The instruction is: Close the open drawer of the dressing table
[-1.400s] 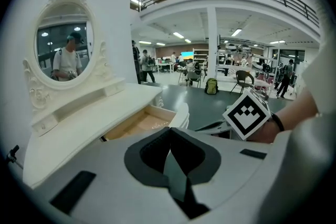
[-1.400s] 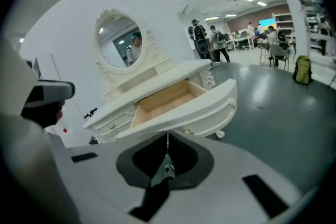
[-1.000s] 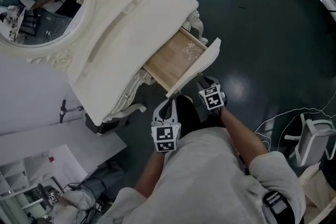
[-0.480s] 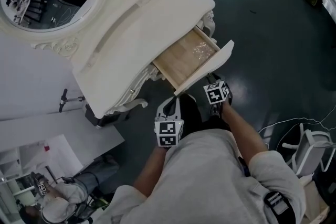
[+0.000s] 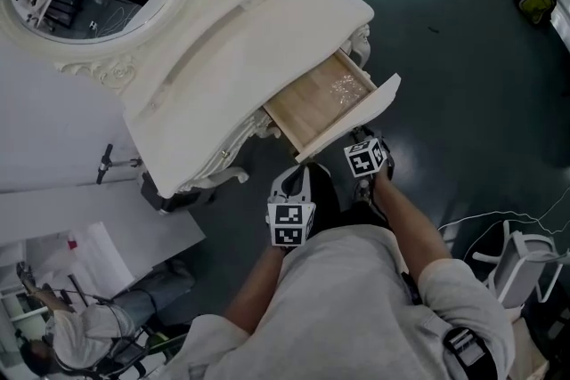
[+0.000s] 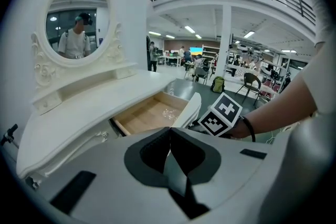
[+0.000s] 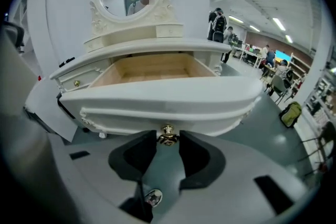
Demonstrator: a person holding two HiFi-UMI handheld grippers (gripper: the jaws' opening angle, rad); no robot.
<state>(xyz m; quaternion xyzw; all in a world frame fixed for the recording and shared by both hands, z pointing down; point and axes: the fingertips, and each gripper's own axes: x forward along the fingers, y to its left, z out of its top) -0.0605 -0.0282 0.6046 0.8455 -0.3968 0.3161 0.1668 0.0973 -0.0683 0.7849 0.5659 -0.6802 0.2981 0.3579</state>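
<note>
Your left gripper (image 6: 170, 131) has its fingers (image 6: 153, 153) closed together, empty. Ahead, the dressing table's (image 6: 79, 107) drawer (image 6: 149, 115) stands open, with your right gripper (image 6: 221, 114) beside its front.

left gripper: white-and-black two-jaw tool with a marker cube (image 5: 292, 180), lower centre of the head view, pointing up the frame and downward; jaws closed tip to tip, nothing between them.
right gripper: matching white-and-black tool (image 5: 359, 141), right of centre and a little higher; jaws apart, tips either side of a small brass knob (image 7: 167, 137) (contact with the pads cannot be told).
left forearm (image 5: 256, 294): bare, rising from the bottom edge.
right forearm (image 5: 408, 218): bare, slanting up-left; dark wristband (image 6: 247, 129).
</note>
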